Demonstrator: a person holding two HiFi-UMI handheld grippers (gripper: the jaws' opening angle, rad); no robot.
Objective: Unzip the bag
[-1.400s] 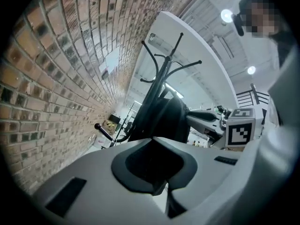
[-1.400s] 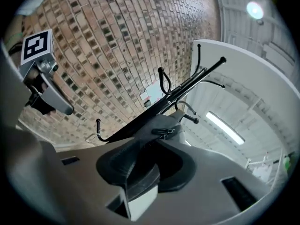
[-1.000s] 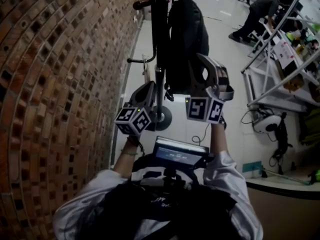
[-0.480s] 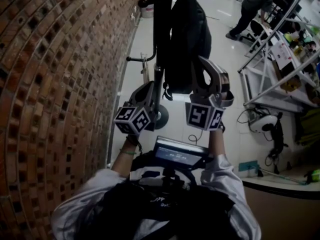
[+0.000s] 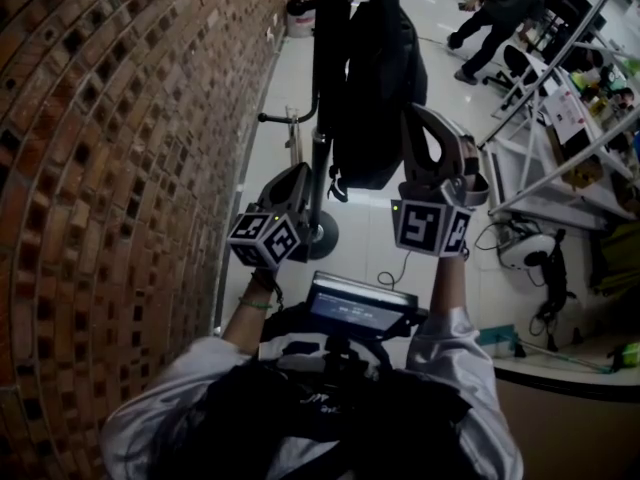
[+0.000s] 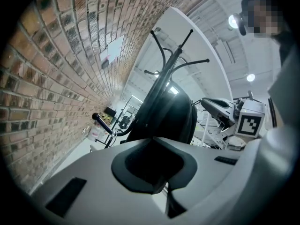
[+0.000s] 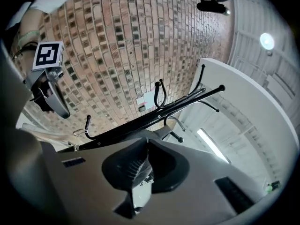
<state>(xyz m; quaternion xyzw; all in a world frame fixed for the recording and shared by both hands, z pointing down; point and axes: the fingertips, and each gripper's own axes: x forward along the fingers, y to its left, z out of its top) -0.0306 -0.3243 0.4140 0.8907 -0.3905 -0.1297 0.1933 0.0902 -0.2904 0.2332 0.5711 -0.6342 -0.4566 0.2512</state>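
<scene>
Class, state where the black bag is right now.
In the head view the black bag hangs top centre on the coat stand, right of the brick wall.

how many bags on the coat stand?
1. A black backpack hangs on the coat stand beside the brick wall; another could be hidden behind it.
</scene>
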